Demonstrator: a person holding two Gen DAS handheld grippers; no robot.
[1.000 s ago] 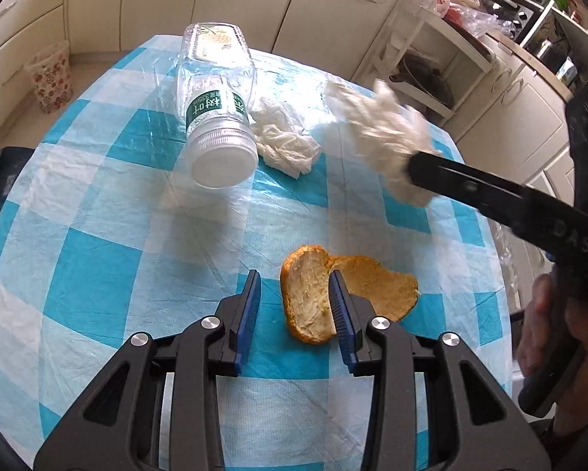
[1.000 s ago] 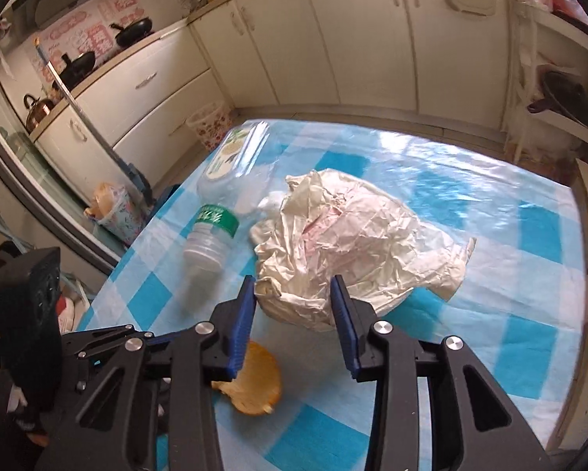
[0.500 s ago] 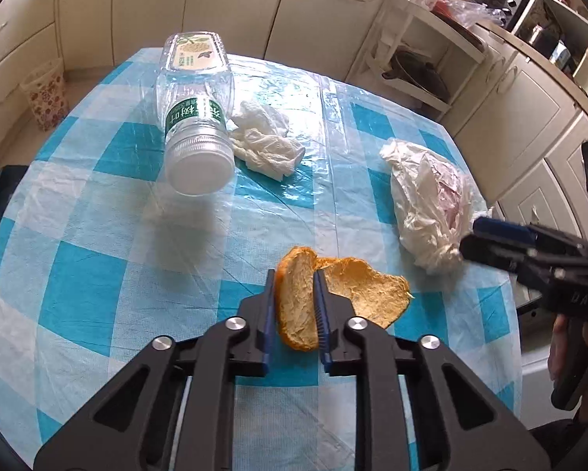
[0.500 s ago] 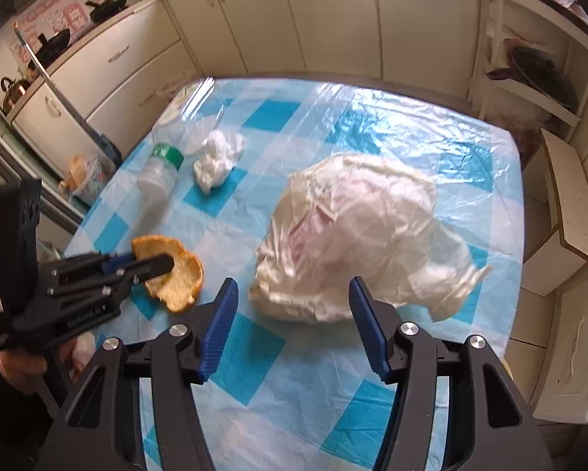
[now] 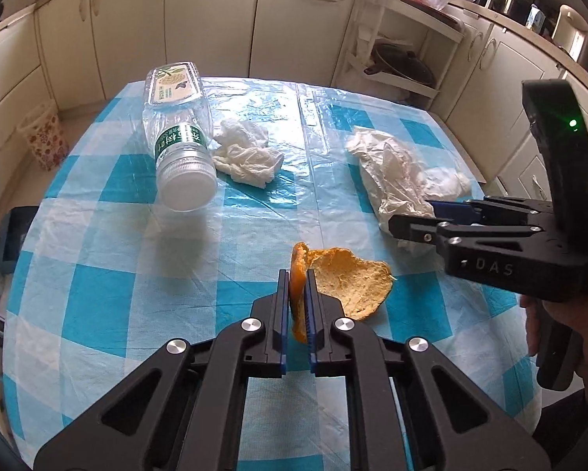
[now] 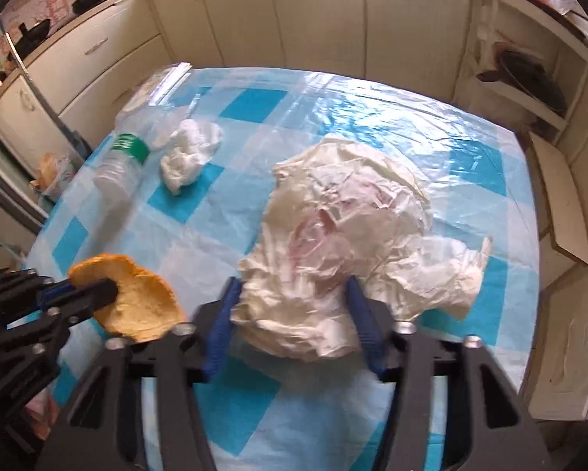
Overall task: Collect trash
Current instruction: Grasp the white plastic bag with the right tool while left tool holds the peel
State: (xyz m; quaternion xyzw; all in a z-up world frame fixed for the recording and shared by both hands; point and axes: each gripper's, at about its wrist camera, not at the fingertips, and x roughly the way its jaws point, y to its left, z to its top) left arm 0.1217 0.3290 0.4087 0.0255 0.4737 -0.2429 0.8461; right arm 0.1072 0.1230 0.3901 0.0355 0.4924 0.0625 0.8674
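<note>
Peel [image 5: 344, 282] pinched thinly by left gripper [image 5: 297, 306], liable to tear. Right gripper [image 6: 292, 316] spread around bag [image 6: 344, 243] beside peel, apparently not yet gripping; could slip.

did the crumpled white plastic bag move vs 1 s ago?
Yes. The crumpled white plastic bag was lifted beside the crumpled white tissue; it now lies on the checkered table, farther right, between the open right gripper fingers.

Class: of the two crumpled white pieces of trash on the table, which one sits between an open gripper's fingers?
The larger crumpled bag, straddled by the right gripper; the small tissue lies beside the bottle.
</note>
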